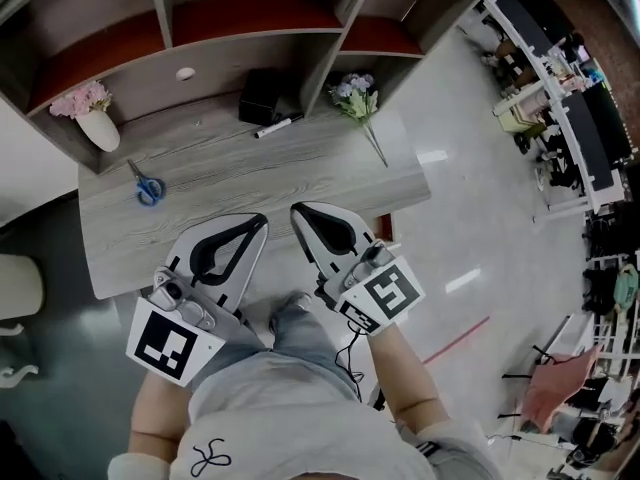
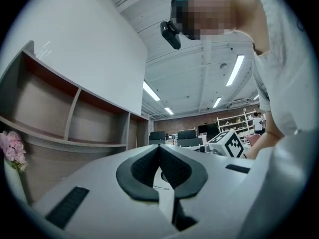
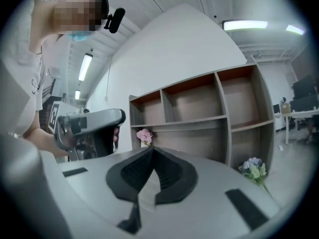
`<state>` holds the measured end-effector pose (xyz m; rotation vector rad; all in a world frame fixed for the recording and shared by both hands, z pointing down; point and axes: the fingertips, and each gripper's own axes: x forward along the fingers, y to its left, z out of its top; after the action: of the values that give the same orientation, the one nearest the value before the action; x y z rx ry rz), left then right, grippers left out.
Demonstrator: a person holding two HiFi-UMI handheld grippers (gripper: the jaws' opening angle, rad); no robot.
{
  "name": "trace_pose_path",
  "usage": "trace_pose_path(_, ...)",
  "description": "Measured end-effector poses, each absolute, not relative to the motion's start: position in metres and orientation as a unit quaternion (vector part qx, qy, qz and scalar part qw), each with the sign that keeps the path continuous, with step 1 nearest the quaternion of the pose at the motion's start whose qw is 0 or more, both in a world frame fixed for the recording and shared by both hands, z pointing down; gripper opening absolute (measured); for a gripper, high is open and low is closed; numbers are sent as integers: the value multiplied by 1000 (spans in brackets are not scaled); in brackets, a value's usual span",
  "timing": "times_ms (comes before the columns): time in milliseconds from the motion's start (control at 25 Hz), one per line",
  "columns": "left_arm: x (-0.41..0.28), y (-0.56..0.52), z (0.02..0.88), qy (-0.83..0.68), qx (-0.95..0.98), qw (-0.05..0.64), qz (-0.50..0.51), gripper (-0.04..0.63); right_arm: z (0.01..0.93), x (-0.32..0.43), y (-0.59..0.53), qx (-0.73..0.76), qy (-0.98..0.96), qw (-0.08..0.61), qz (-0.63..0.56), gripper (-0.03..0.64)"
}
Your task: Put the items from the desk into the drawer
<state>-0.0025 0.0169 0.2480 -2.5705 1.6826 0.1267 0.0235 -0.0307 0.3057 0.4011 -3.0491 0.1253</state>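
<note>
On the grey wooden desk (image 1: 300,173) lie blue-handled scissors (image 1: 148,187) at the left and a black marker (image 1: 277,126) near the back. Beside the marker stands a black box (image 1: 262,95). A flower sprig (image 1: 358,96) lies at the back right. My left gripper (image 1: 260,219) (image 2: 159,146) and right gripper (image 1: 298,209) (image 3: 151,149) hover side by side over the desk's front edge. Both are shut with nothing between the jaws. Both are well short of the items. No drawer shows in any view.
A shelf unit (image 1: 250,23) rises behind the desk. A white vase of pink flowers (image 1: 90,110) (image 3: 144,135) stands at its left end. Shiny floor (image 1: 470,228) spreads to the right, with rows of office desks (image 1: 560,78) and a pink chair (image 1: 560,383) beyond.
</note>
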Motion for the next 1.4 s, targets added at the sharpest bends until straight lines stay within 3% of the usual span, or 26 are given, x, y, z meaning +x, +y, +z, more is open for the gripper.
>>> trace_pose_path(1120,-242,116,293,665,-746,3,19,9,278,-223,69,6,-999,-6,46,8)
trace_pose_path(1400,-265,120,300,661,-750,-7,38,9,306,-248,62,25,-998,31,54,8)
